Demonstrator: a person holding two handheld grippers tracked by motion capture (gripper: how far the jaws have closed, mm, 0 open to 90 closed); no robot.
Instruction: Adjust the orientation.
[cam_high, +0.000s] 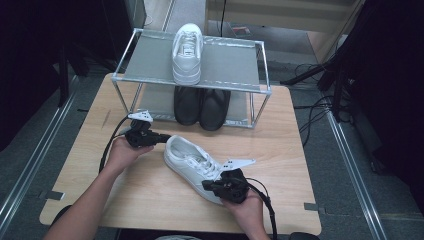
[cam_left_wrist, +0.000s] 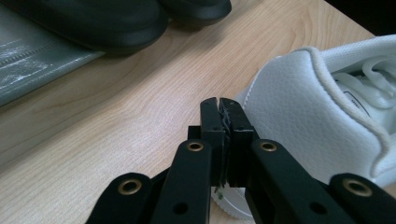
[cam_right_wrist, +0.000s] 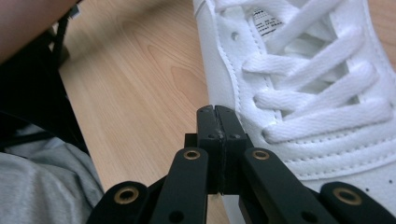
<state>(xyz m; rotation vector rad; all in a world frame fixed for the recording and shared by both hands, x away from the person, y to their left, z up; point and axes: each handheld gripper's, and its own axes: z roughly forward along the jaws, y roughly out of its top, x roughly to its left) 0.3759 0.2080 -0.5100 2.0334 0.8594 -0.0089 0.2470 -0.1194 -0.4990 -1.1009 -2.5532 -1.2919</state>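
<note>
A white lace-up sneaker (cam_high: 187, 160) lies on the wooden table (cam_high: 285, 150), heel toward the left, toe toward the front right. My left gripper (cam_high: 165, 137) is shut, its tips right at the sneaker's heel (cam_left_wrist: 299, 107) with nothing held between them. My right gripper (cam_high: 206, 186) is also shut and holds nothing, its tips against the sneaker's side by the laces (cam_right_wrist: 303, 70). In the left gripper view the closed jaws (cam_left_wrist: 219, 105) sit beside the heel. In the right gripper view the closed jaws (cam_right_wrist: 217, 112) rest next to the lace rows.
A two-tier metal shoe rack (cam_high: 127, 77) stands at the table's far side. A second white sneaker (cam_high: 187, 52) sits on its top shelf and a pair of black shoes (cam_high: 202, 105) on the lower one (cam_left_wrist: 93, 23). Cables trail from both grippers.
</note>
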